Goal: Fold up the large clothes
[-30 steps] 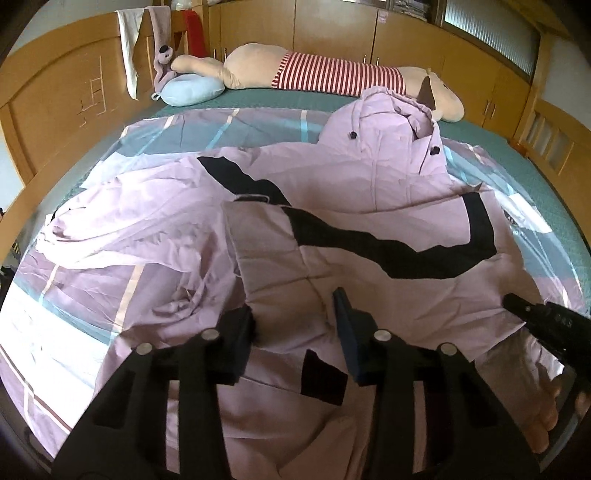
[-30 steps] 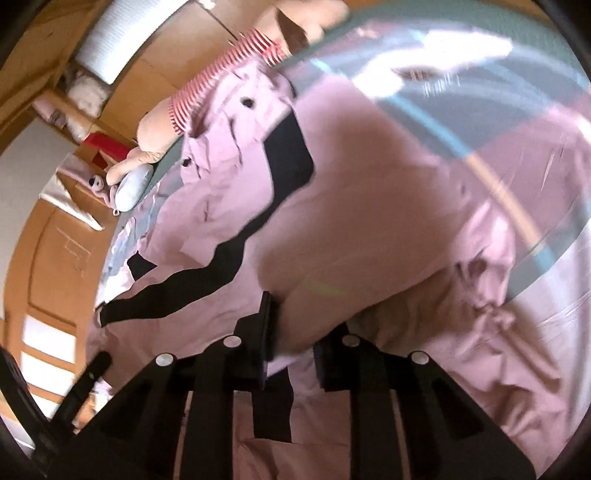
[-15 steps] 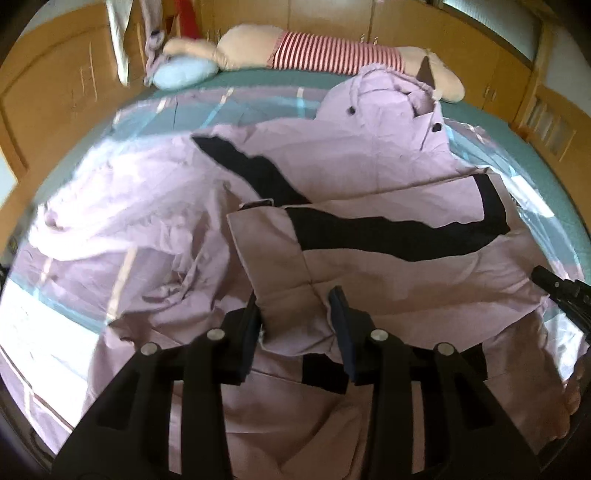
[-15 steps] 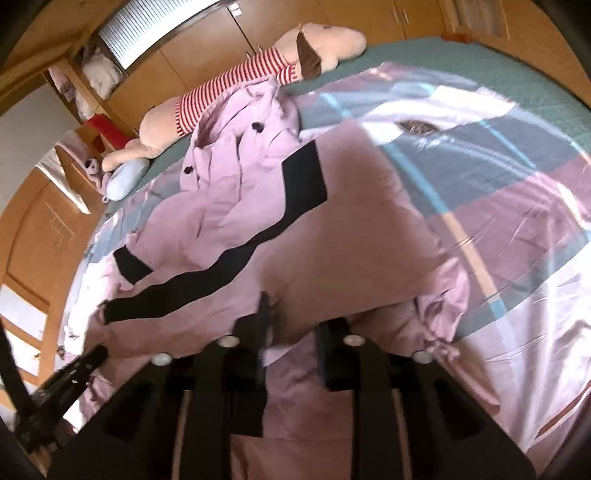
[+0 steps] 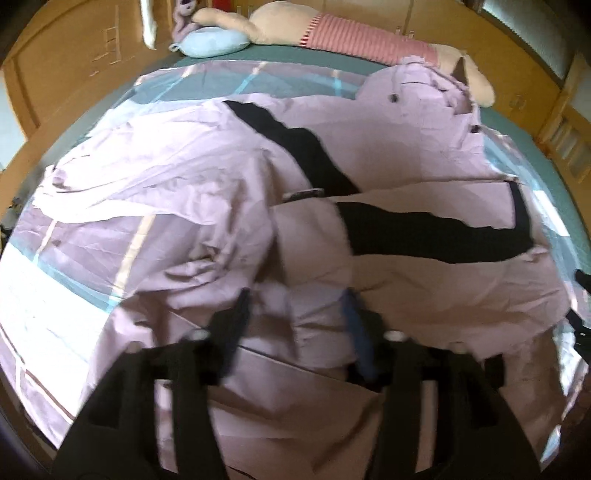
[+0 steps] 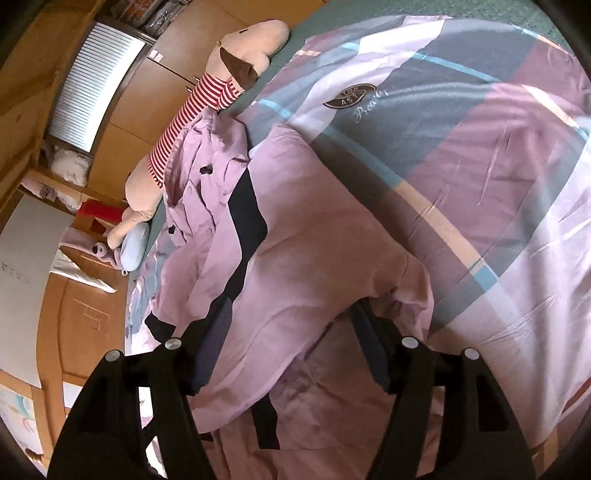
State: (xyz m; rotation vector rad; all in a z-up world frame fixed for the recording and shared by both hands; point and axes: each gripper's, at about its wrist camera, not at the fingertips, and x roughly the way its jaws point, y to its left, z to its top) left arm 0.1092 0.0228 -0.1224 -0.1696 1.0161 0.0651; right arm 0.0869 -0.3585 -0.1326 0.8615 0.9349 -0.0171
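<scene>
Both sets of fingers are released: the left gripper [image 5: 295, 314] and right gripper [image 6: 291, 332] have just been opening, and the folded hem lying between each pair is no longer pinched. That reads as one fold laid down. Across the bed [image 6: 480, 155], the lilac coat [image 5: 388, 155] stretches toward twelve o'clock, its collar near the plush toy [image 5: 332, 33]. No containers are visible.

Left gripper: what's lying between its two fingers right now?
In the left wrist view, a fold of the pink coat lies between the fingers of the left gripper. Its jaws have just been opening and stand clear of the cloth, so nothing is clamped.
</scene>
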